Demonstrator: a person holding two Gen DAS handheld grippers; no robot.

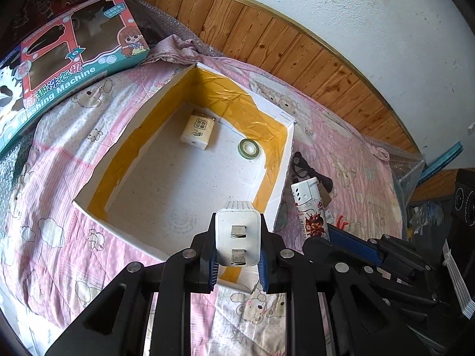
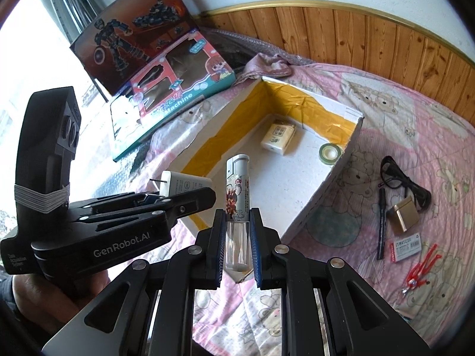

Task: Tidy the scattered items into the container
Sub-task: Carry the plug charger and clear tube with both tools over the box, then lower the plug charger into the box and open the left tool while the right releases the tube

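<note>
A white foam box point(image 1: 178, 184) lined with yellow tape lies open on the bed. Inside it are a white pack point(image 1: 196, 132) and a green tape roll point(image 1: 248, 148). My left gripper point(image 1: 237, 237) is shut on a white plug charger point(image 1: 237, 228), prongs facing the camera, above the box's near edge. My right gripper point(image 2: 237, 228) is shut on a printed tube point(image 2: 236, 190) with a clear end, held upright over the box's point(image 2: 267, 184) near corner. The right wrist view shows the left gripper point(image 2: 190, 198) with the charger point(image 2: 181, 182) just left of the tube.
Right of the box lie a black cable point(image 2: 400, 178), a black pen point(image 2: 381, 222), a gold box point(image 2: 403, 216), a white eraser pack point(image 2: 405, 246) and a red trinket point(image 2: 421, 267). Toy boxes point(image 2: 178, 89) lean at the back left. Wood panelling point(image 1: 267, 38) runs behind the bed.
</note>
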